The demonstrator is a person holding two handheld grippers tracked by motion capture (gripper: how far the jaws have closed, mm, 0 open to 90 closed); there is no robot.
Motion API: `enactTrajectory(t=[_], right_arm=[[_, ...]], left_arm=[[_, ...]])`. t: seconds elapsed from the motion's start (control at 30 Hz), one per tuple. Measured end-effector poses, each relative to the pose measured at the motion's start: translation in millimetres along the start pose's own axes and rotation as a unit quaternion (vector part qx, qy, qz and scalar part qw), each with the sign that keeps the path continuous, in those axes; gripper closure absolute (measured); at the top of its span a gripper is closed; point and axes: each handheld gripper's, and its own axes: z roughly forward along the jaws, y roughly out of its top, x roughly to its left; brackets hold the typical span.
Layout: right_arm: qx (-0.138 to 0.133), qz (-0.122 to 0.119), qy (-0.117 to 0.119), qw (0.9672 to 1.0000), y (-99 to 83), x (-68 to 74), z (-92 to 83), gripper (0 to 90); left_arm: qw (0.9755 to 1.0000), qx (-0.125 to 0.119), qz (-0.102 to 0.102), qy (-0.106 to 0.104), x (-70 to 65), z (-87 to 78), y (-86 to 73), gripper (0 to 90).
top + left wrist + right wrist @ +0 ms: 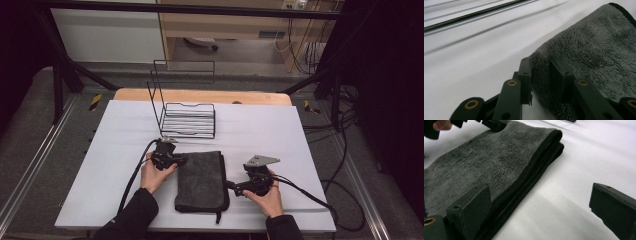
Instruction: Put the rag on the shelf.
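A folded dark grey towel [201,181] lies flat on the white table [125,150], near its front edge. My left gripper [181,160] is at the towel's far left corner. In the left gripper view, its jaws [541,65] stand close together with the edge of the towel [594,50] pinched between them. My right gripper [231,185] points at the towel's right edge. Its jaws [540,192] stand wide apart, one over the folded edge of the towel [486,167] and the other over bare table. The left gripper [494,123] appears at the towel's far end in that view.
A black wire rack [185,112] stands behind the towel, towards the table's far side, and one of its wires [474,15] crosses the left gripper view. A wooden strip [200,95] runs along the far edge. Cables [320,200] trail off to the right.
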Motion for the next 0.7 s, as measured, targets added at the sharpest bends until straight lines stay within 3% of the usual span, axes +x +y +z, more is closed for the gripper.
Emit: enactTrajectory(t=[0.2,0.33,0.53,0.7], right_arm=[[-0.015,0.010,-0.008,0.9998,13.1,-4.3,4.0,5.1],[-0.021,0.015,-0.017,0.9995,23.0,-6.4,11.8,10.0],[-0.017,0.030,-0.027,0.9991,41.4,-6.4,37.8,16.7],[-0.012,0.038,-0.025,0.9989,50.5,-8.8,58.6,29.4]], left_arm=[[1.0000,0.003,0.002,0.004,-2.8,0.9,0.2,74.2],[1.0000,0.001,0.005,0.006,-3.2,1.4,0.1,74.6],[1.0000,0.001,0.009,0.002,-2.2,1.5,-0.3,74.7],[0.9999,0.001,0.014,0.000,-1.5,1.4,-0.8,74.7]])
